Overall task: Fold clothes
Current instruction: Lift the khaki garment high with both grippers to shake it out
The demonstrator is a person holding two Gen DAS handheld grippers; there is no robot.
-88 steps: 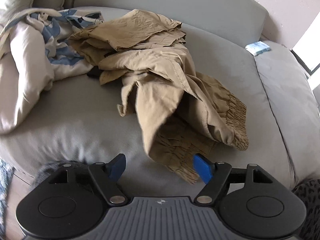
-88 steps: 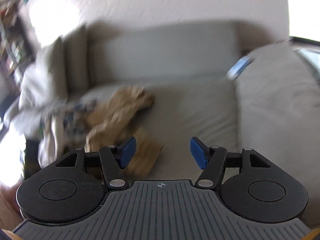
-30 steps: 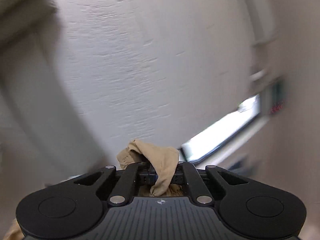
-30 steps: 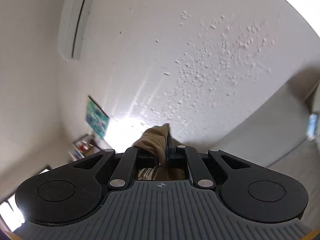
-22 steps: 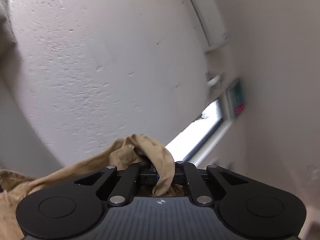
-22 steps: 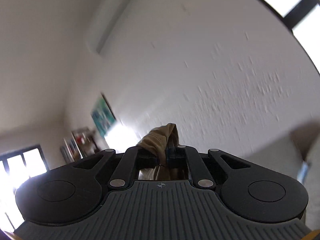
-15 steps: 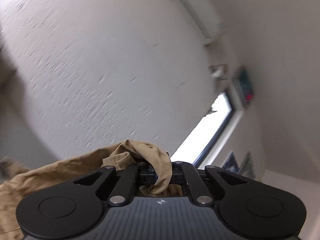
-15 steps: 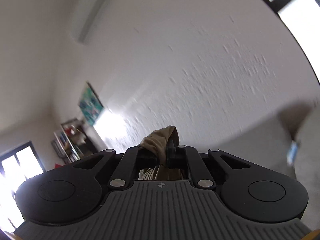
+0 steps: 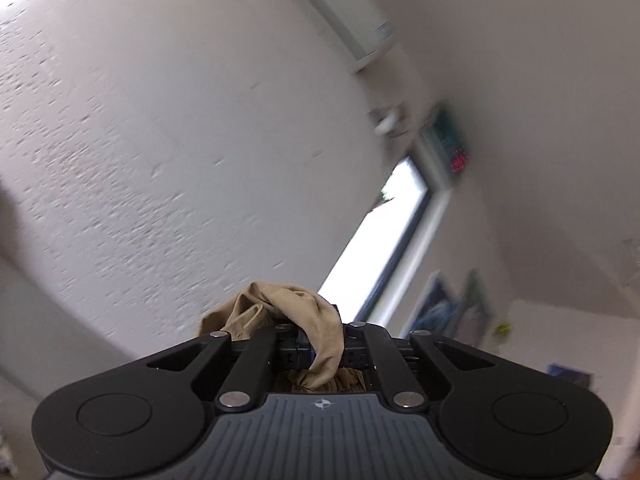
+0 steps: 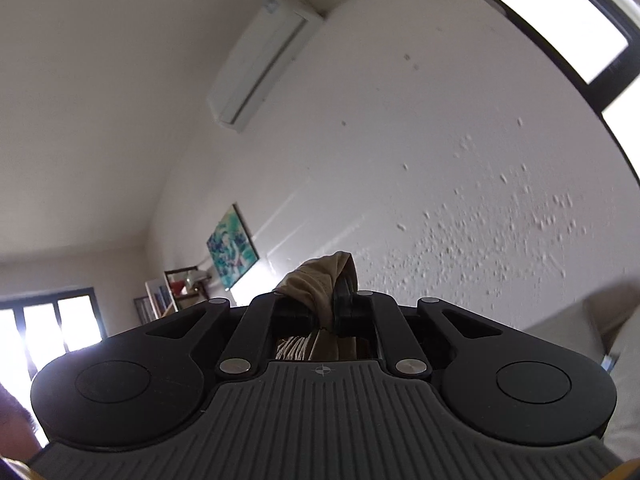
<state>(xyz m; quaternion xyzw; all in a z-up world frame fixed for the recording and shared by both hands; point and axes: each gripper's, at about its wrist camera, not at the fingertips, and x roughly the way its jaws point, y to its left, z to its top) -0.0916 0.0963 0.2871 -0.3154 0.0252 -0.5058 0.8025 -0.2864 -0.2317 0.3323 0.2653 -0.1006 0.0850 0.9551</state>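
Tan garment (image 9: 308, 320) was pinched at two spots: left gripper (image 9: 316, 344) clamped one bunched fold, right gripper (image 10: 328, 304) another. Both grippers were tilted upward toward the white wall (image 9: 180, 140). No containers showed.

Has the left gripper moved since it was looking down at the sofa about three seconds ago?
Yes. The left gripper has swung upward: its view now shows the wall and air conditioner, no sofa, jaws shut on tan cloth.

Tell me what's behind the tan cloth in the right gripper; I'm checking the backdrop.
Behind the tan cloth, pinched in the right gripper, is a white wall with a painting and an air conditioner. The cloth's hanging part is hidden.
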